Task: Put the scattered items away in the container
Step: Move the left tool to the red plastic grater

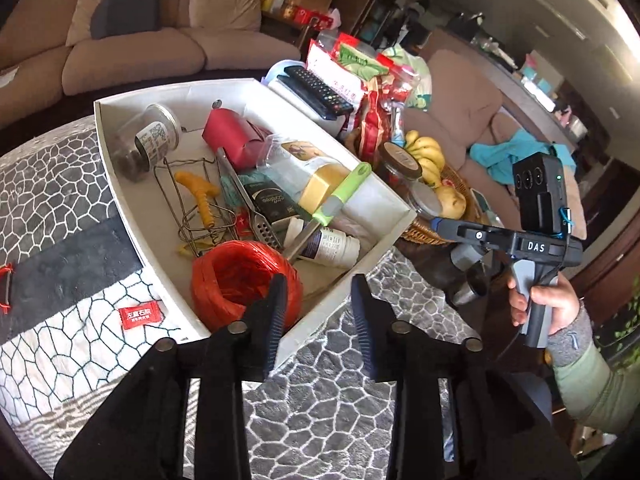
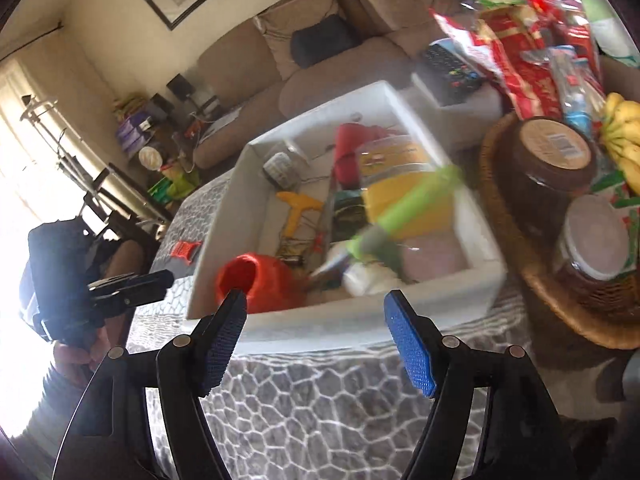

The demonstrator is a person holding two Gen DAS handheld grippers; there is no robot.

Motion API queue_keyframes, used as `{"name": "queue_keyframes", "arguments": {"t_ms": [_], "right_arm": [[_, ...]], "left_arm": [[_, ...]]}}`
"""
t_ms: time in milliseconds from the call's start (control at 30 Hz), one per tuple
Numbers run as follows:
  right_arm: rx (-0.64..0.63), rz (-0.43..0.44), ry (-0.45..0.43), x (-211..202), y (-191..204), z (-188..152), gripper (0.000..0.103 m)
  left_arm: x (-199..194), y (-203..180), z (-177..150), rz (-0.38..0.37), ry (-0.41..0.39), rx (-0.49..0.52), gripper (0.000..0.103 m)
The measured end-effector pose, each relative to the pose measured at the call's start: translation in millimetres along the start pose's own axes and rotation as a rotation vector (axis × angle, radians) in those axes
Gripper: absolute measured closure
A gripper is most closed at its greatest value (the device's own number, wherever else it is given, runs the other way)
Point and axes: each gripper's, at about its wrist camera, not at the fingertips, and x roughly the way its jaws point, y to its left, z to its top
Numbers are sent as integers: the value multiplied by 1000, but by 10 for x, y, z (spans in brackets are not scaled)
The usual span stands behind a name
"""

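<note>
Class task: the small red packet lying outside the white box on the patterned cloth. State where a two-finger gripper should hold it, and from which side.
Grip the red packet across its shorter sides, coming from above: it lies flat on the cloth, so nothing offers from the side.

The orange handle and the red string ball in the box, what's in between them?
Bent wire rack loops lie between orange handle and red string ball, clearest in the left wrist view.

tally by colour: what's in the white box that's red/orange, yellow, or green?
Red/orange: 2, the ball of red-orange plastic twine and the dark red folded paper box.
Yellow: 2, the yellow T-shaped plastic handle and the yellow rectangular pack.
Green: 1, the lime-green handled tool.
Total: 5.
</note>
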Motion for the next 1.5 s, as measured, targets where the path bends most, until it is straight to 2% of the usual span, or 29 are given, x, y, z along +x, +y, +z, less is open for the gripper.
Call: {"name": "queue_keyframes", "arguments": {"t_ms": [33,100,167,200,233,267,400,500,800,1000,1267,1433,1500], "right_arm": [[28,-17,3,-52,-119,-1,28],[69,-18,3,-145,-278,-4,28],[66,-22,-1,-215,-301,-6,28],[58,-21,-2,-236,-285,-11,27],[50,-16,1,-244,-257,-13,23],[41,-13,3,-245,-214,-8,21],[-30,-9,-12,-225,80,23,18],[-65,-21,-20,-169,263,18,15],[-121,15,-1,-84,787,-131,15],[-173,33,4,-37,1204,-218,13],[-247,69,38,247,1817,-343,11],[-270,104,61,558,2150,-396,11],[-274,107,64,684,2238,-433,11]], "left_arm": [[34,-40,2,-2,3,-8,63],[93,-78,9,11,7,-37,50],[117,-86,21,24,-9,-60,24],[108,-82,26,39,-20,-75,17],[93,-76,30,56,-30,-93,5],[70,-68,27,66,-44,-113,0],[-22,-65,-36,118,-90,-178,0],[-70,-126,-112,160,-97,-169,0],[-451,-320,-399,361,-144,-109,0],[-795,-249,-570,448,-185,-143,0],[-1167,225,-854,497,-210,-246,0],[-1371,701,-1051,536,-214,-329,0],[-1475,982,-1129,556,-227,-397,0]]}}
